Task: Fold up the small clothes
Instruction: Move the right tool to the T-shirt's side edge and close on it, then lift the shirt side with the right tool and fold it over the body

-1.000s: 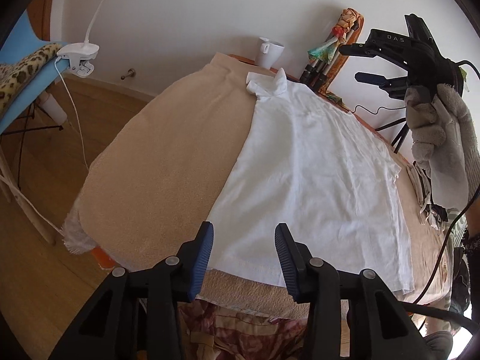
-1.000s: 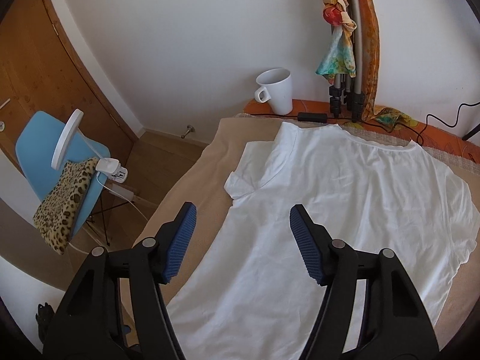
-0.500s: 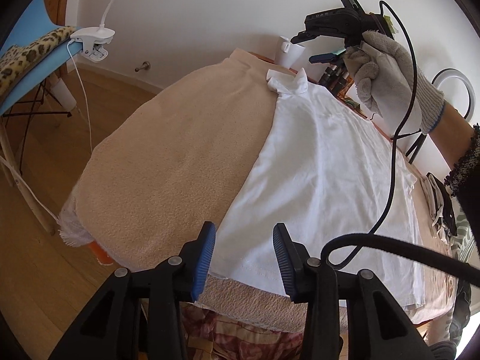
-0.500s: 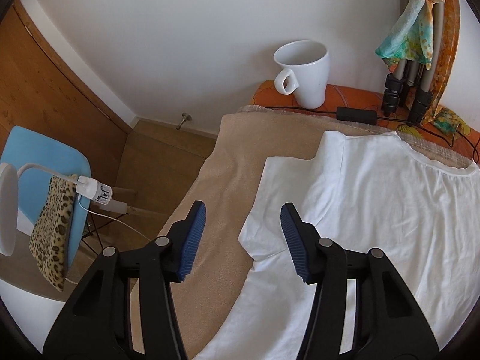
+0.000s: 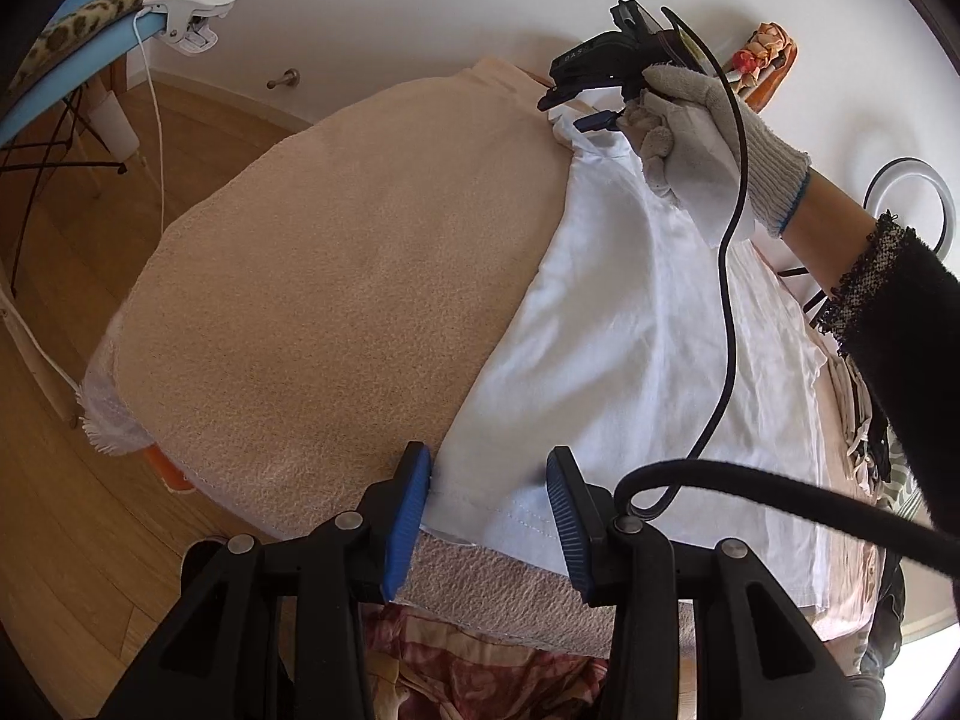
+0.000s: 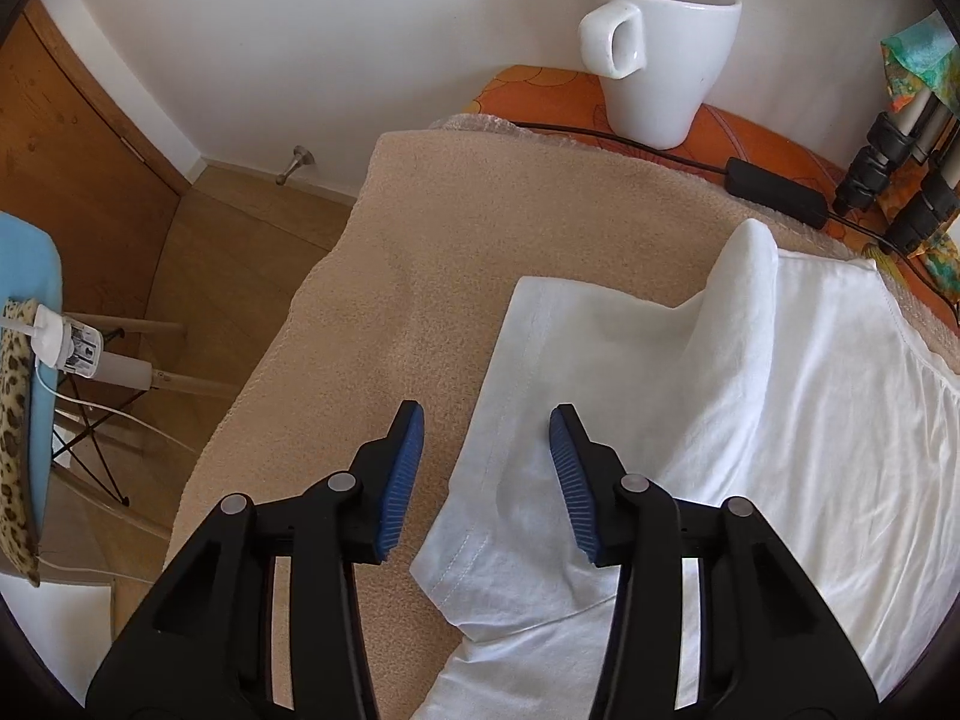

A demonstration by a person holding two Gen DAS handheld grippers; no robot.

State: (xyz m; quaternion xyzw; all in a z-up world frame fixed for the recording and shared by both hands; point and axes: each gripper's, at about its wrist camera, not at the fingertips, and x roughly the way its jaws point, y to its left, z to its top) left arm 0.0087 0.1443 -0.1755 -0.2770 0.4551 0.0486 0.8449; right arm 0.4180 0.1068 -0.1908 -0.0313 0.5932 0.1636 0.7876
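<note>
White T-shirt (image 5: 648,324) — spread flat on a beige towel (image 5: 336,300) covering the table, on the right-hand part of it. Long axis runs from the hem, at the near edge, away to the collar end near the wall. One side edge lies along the middle of the towel, with bare towel beyond it.

Left tongs (image 5: 489,489) — jaws apart, nothing between the pads. They straddle the hem corner of the T-shirt at the near edge, one blue pad just off the cloth, the other over it; whether they touch the fabric cannot be told.

Right tongs (image 6: 486,450) — jaws apart, empty. They hang over the sleeve (image 6: 576,384), which lies folded in a loose flap at the far end; the sleeve hem runs up between the two pads. From the left wrist view these tongs sit at the far end of the same side edge, held in a gloved hand (image 5: 696,138).

Relation that matters — both tongs stand on one long side edge, left at the hem corner, right at the sleeve. Likely next move: close on each end and carry that edge across the long axis.

Also present: white mug (image 6: 654,48), black adapter with cable (image 6: 774,192), blue chair (image 5: 66,90).
</note>
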